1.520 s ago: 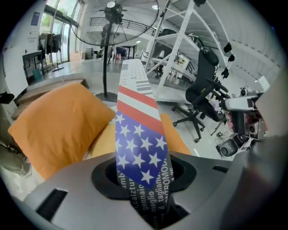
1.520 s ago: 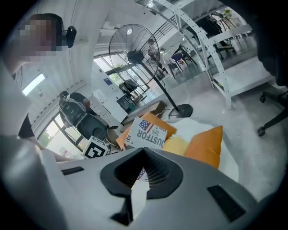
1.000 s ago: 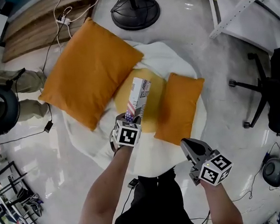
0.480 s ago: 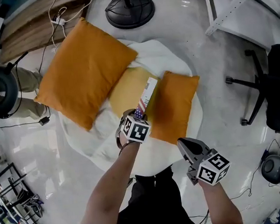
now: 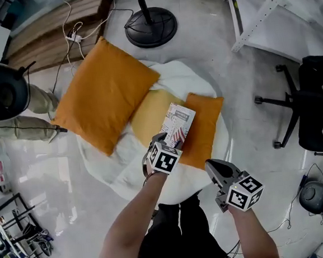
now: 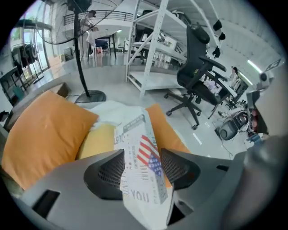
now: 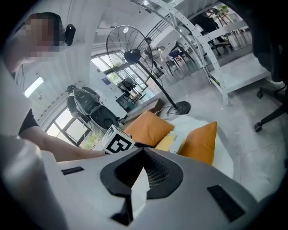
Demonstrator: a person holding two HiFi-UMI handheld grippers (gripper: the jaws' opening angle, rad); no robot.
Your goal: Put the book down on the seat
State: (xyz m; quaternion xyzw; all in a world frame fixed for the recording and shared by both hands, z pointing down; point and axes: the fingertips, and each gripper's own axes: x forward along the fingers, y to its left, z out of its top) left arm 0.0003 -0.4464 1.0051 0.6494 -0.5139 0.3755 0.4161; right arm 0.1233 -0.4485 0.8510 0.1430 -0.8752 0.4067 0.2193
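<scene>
The book (image 5: 178, 127), white with a flag print, leans over the yellow cushion (image 5: 149, 118) and the small orange cushion (image 5: 206, 127) on the white round seat (image 5: 185, 76). My left gripper (image 5: 165, 141) has the book's near end between its jaws, which are opening. In the left gripper view the book (image 6: 139, 152) sits loosely askew between the pads of the left gripper (image 6: 141, 157). My right gripper (image 5: 214, 170) hangs at the seat's near edge, shut and empty. In its own view the right gripper (image 7: 144, 155) points toward the cushions.
A big orange cushion (image 5: 105, 94) covers the seat's left half. A fan base (image 5: 151, 27) stands beyond it, with cables and a power strip (image 5: 74, 35). A white rack (image 5: 275, 14) and a black office chair (image 5: 311, 107) are at the right. A person (image 5: 14, 110) stands at the left.
The left gripper has carried the book right, toward the small orange cushion. The book has tipped from upright to leaning flat. The right gripper has barely moved.
</scene>
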